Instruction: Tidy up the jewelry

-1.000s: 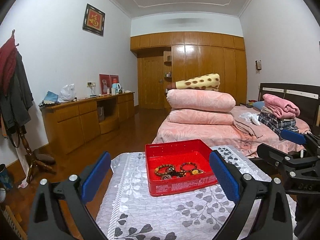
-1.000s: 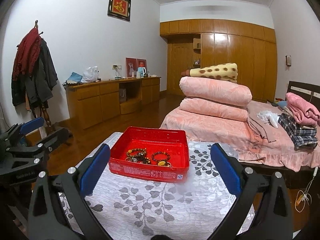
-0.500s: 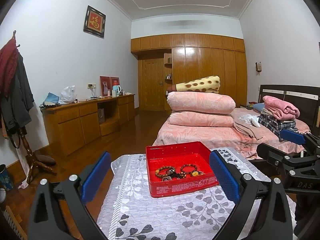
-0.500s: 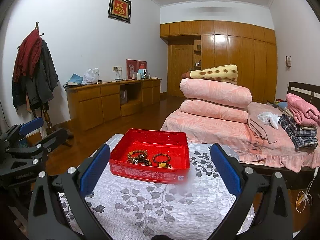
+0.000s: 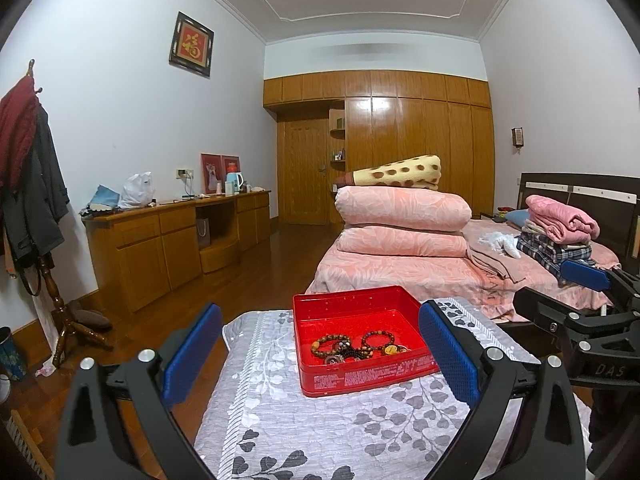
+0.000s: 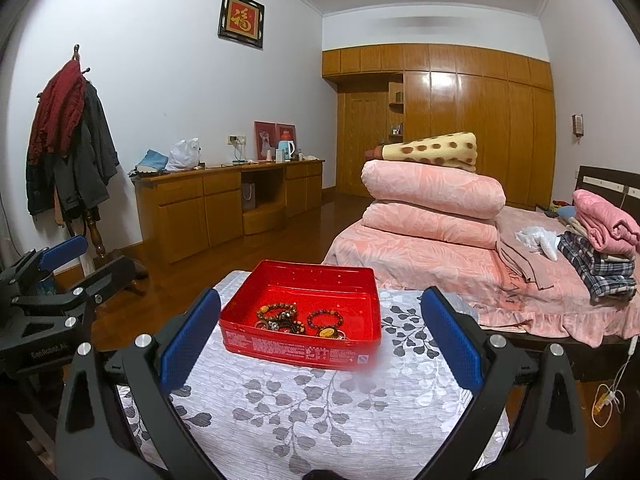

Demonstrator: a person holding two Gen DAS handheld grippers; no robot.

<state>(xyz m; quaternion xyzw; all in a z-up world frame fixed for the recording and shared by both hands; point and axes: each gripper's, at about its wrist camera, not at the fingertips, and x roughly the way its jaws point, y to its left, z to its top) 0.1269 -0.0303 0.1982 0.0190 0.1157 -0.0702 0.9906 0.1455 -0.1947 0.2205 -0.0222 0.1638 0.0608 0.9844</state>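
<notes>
Bedroom, left wrist view: table [image 5: 280, 432] under a grey leaf-print cloth, bed [image 5: 420, 272] with stacked pink quilts just behind it. Red tin [image 5: 362, 340] sits open on the cloth, beaded bracelets [image 5: 352, 350] heaped in its near half. Your left gripper [image 5: 320, 356] is spread wide, empty, above the near edge.

Right wrist view: right gripper [image 6: 318, 340] also wide and empty, tin centred between the pads. Bracelets overlap, so if you pick, take one loop at its outer edge and lift slowly to avoid dragging the rest. Cloth looks slippery; tin may slide. Can't tell whether this is sorted or pending.
</notes>
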